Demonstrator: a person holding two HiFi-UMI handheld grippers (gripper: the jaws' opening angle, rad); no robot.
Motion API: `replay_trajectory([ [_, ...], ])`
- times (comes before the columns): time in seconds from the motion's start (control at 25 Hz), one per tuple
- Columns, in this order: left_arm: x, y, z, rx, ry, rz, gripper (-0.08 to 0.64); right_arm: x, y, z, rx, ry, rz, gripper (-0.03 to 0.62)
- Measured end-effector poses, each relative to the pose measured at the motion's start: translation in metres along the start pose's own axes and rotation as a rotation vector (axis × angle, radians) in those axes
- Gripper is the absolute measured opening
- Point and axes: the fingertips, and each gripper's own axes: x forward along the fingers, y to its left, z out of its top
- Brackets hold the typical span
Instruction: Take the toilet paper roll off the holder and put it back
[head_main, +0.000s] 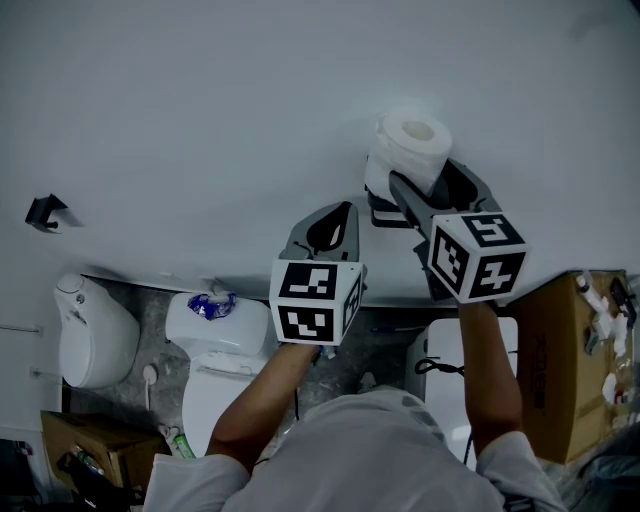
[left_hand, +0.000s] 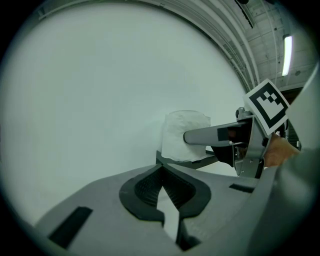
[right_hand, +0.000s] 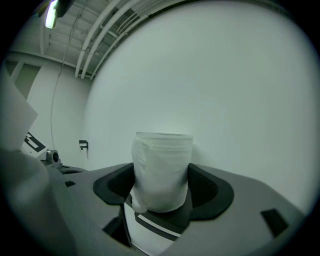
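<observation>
Toilet paper roll (head_main: 412, 150) is seen standing upright against the white wall (head_main: 200, 90), its open cardboard core turned up toward the head camera. It is white, thick and nearly full, with a softly embossed surface. 1 loose outer sheet is seen hanging down its left side in the right gripper view, where the lower corner curls slightly outward. The top edge is a little uneven, and the sides are wrapped fairly straight.

The roll is placed directly over the dark holder (head_main: 385, 215), a flat black bracket fixed to the wall. In the left gripper view the roll's base is seen resting on, or just at, the holder's plate; which of the 2 cannot be told.

The right hand-held gripper (head_main: 428, 185) is closed around the roll at mid height. Its 2 dark pads are laid against opposite sides of the paper, and the roll fills the whole gap between them.

The left hand-held gripper (head_main: 328, 225) is held beside and below the holder, apart from the roll. Its jaws are brought together at the tips, and nothing is caught between them.

Lower down, a white toilet (head_main: 215, 350) and a cardboard box (head_main: 560, 360) are seen on the floor.
</observation>
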Motion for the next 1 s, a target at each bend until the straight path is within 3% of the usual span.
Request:
replay_trajectory([
  [0.52,-0.002,-0.001,-0.001,-0.009,0.002,-0.018,0.003,0.004,0.002,-0.006,-0.019,0.042,-0.049,0.333],
  [1.0,-0.018,-0.006,-0.002,-0.002,0.002,-0.026,0.003,-0.015,0.005,-0.002,0.026,-0.018,-0.076,0.333],
])
